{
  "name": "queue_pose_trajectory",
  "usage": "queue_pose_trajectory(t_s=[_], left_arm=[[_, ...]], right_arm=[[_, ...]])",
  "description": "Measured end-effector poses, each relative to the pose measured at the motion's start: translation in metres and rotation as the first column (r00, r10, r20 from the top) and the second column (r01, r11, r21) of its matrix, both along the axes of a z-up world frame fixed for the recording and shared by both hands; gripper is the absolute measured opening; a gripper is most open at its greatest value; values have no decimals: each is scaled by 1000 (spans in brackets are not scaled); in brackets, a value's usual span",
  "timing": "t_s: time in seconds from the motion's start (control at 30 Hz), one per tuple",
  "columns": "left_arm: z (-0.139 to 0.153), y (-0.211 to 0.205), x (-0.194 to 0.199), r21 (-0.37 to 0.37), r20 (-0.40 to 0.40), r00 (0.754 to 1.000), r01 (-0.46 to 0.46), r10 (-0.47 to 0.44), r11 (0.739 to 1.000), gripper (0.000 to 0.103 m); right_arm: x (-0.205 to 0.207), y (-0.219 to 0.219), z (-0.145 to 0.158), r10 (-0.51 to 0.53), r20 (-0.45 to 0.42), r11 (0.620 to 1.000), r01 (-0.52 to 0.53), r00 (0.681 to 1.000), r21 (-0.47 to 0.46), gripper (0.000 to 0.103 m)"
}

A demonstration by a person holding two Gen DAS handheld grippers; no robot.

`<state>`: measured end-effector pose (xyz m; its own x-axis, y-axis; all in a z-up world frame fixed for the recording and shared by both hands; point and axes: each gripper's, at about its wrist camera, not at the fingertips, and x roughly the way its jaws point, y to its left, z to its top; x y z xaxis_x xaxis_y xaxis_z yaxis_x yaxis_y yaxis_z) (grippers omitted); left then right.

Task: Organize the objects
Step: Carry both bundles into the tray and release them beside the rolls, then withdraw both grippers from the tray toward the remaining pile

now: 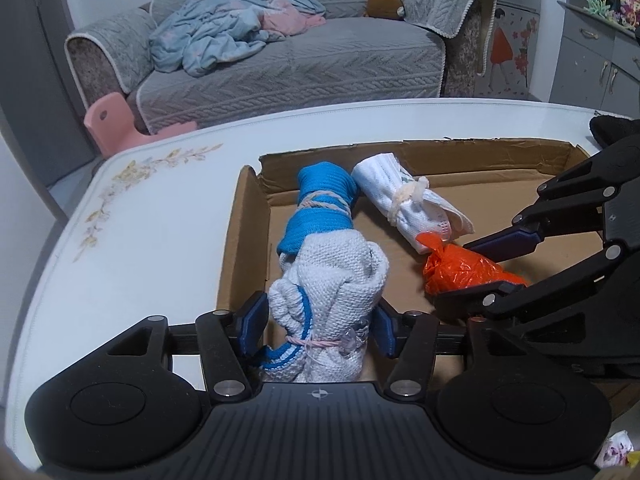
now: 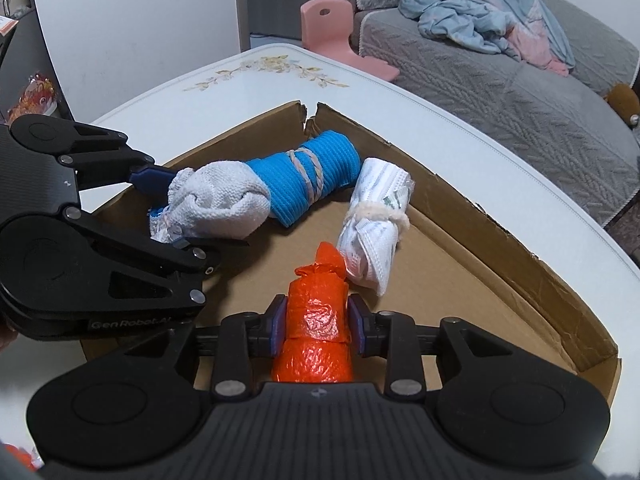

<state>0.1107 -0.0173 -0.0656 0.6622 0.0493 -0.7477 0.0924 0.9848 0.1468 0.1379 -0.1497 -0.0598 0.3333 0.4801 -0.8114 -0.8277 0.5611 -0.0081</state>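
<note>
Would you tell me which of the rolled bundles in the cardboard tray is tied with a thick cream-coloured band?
The all-white rolled cloth, lying beside the orange plastic bundle. The blue-and-white roll is wound with thin cord instead.

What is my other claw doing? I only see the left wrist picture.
Observer: The right claw has one blue pad on each side of the orange bag.
Child: How does my left claw look from there?
Observer: The left claw has its fingers straddling the white end of the towel roll, inside the cardboard box.
Child: Anything I can't see?
Observer: A red-orange packet on a dark shelf, far left.
</note>
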Motion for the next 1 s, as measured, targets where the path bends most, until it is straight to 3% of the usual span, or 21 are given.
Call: queue_pose_trajectory(t_s=[0.23,0.4,0.57,0.77,1.0], left_arm=[[11,-3,-7,31,19,1000,-4,3,1000,68],[28,-5,-16,43,96,995,-14,10,999,101],[37,-5,-21,97,125,992,-10,-3,995,101],[41,16,-25,99,122,992,-38,26,994,101],[45,27,-41,75,112,993,-50,42,996,102]], right_arm=[[-1,-2,1,-5,-4,1000,5,1000,5,33],[-2,-3,-3,-5,-14,1000,5,1000,-1,33],[-6,8,-2,16,-11,1000,-16,1000,3,33],[-10,15,3,27,-2,999,-27,1000,22,35],[-18,4,13,17,27,999,-18,999,27,50]])
